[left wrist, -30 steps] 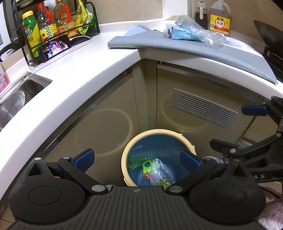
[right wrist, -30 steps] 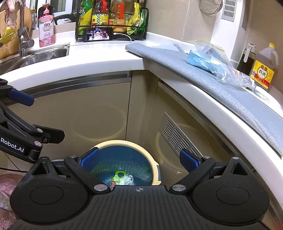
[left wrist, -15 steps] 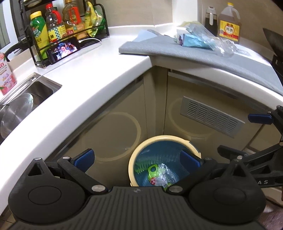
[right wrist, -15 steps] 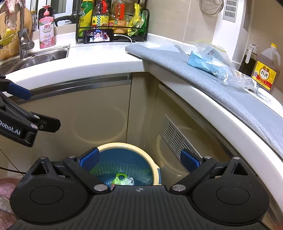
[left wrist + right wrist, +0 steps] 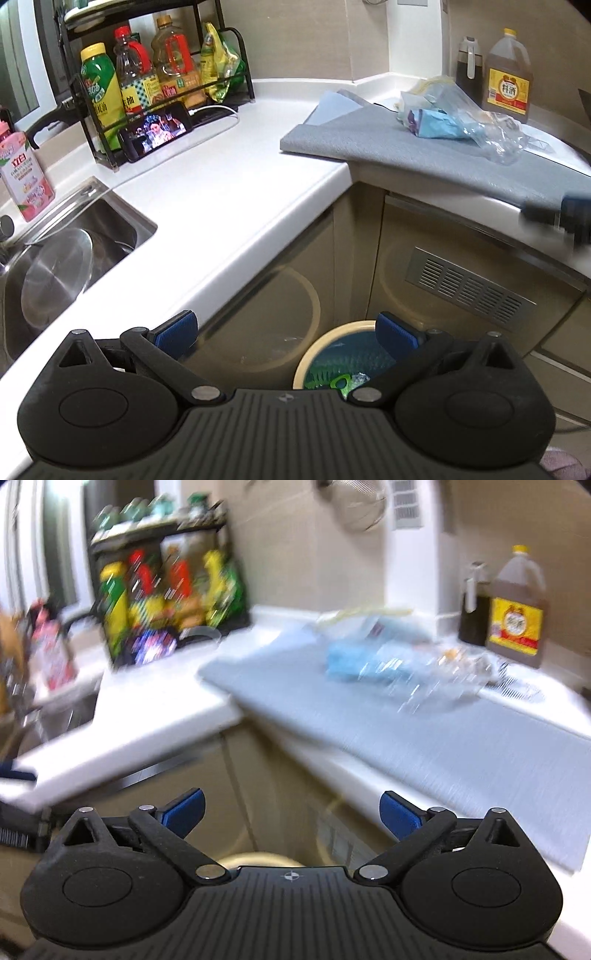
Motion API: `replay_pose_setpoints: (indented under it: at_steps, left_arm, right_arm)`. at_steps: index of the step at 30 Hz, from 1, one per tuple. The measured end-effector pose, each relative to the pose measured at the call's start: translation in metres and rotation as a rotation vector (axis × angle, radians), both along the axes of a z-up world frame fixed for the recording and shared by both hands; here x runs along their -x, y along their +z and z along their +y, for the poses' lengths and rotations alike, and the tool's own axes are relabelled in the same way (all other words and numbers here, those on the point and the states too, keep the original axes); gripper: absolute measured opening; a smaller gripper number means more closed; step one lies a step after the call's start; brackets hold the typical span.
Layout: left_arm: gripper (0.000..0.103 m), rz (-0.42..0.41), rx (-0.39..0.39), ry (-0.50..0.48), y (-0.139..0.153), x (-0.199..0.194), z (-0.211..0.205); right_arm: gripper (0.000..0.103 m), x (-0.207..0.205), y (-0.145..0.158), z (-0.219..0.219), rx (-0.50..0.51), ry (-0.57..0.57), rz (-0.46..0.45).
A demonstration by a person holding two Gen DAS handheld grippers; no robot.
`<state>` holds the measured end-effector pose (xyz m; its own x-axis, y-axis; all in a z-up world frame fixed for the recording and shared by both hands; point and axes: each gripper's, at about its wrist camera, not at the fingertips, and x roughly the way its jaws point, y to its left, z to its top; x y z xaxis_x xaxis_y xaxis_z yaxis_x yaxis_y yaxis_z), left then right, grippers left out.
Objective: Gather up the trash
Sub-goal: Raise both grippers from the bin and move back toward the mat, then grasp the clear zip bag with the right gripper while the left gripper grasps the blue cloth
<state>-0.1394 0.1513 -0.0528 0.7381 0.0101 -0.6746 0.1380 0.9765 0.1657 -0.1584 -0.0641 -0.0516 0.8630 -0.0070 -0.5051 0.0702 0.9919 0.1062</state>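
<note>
My right view was motion-blurred; the bin (image 5: 255, 860) rim barely showed. My left gripper (image 5: 286, 334) and right gripper (image 5: 291, 812) were wide, empty. The bin (image 5: 332, 334) held green scraps (image 5: 334, 380). The trash (image 5: 461, 123) lay on the surface (image 5: 229, 192).

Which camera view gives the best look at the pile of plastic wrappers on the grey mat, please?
The left wrist view: the plastic wrappers lie sharp on the grey mat, with blue packaging visible. The right wrist view shows them only as a motion-blurred smear.
</note>
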Motion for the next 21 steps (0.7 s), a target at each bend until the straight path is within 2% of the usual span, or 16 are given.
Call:
replay_pose_setpoints:
  at_steps: [6, 8, 12, 17, 18, 20, 21]
  left_arm:
    - [0.103, 0.013, -0.012, 0.008, 0.002, -0.01, -0.005]
    - [0.103, 0.022, -0.019, 0.011, 0.001, -0.011, -0.007]
    - [0.103, 0.038, -0.03, 0.019, 0.0, -0.014, -0.009]
    - [0.103, 0.037, -0.047, 0.014, 0.006, -0.022, -0.015]
    - [0.103, 0.033, -0.05, 0.008, 0.008, -0.024, -0.018]
    - [0.103, 0.018, -0.055, -0.01, 0.014, -0.031, -0.027]
    - [0.103, 0.007, -0.057, -0.019, 0.019, -0.036, -0.033]
  right_arm:
    - [0.103, -0.052, 0.019, -0.048, 0.059, -0.163, -0.124]
    - [0.103, -0.079, 0.017, -0.06, 0.099, -0.197, -0.108]
    - [0.103, -0.129, 0.005, -0.072, 0.171, -0.192, -0.037]
    - [0.103, -0.164, -0.007, -0.068, 0.249, -0.097, 0.013]
    - [0.101, -0.166, -0.009, -0.067, 0.264, -0.088, 0.009]
    - [0.082, -0.165, -0.012, -0.07, 0.273, -0.089, -0.017]
    - [0.067, -0.163, -0.013, -0.074, 0.258, -0.09, -0.021]
